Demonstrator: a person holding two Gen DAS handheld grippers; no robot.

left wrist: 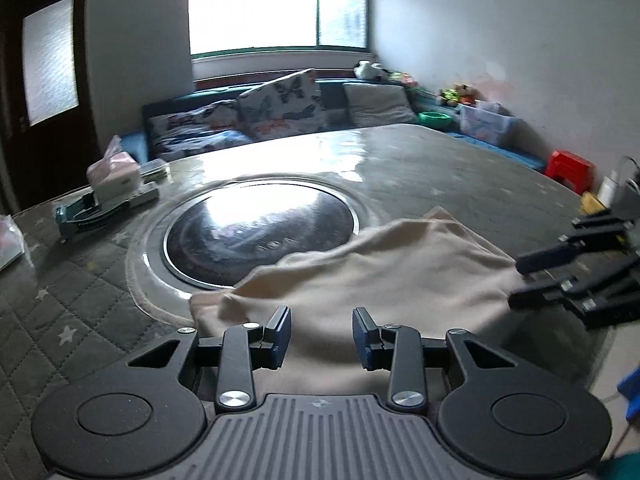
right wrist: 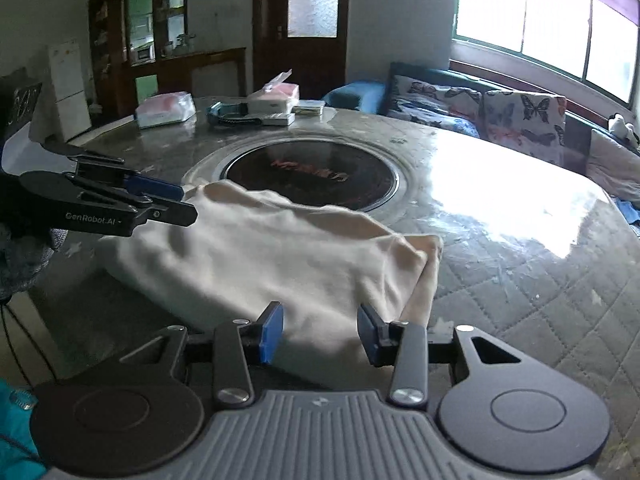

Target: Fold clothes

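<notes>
Both grippers, left (left wrist: 321, 338) and right (right wrist: 320, 334), jaws apart, seemingly empty; cream garment (right wrist: 256, 256) folded.

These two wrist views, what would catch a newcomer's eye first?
A rumpled cream garment lies on the table's near edge, partly overlapping the round black cooktop sunk in the table's middle. The left gripper and the right gripper flank it, jaws apart. Behind, a bright window glares over butterfly cushions.

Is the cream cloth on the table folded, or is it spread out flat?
Folded, loosely. The cream cloth shows doubled layers at its right corner and lies as a compact, wrinkled bundle beside the round dark plate, not flat.
</notes>
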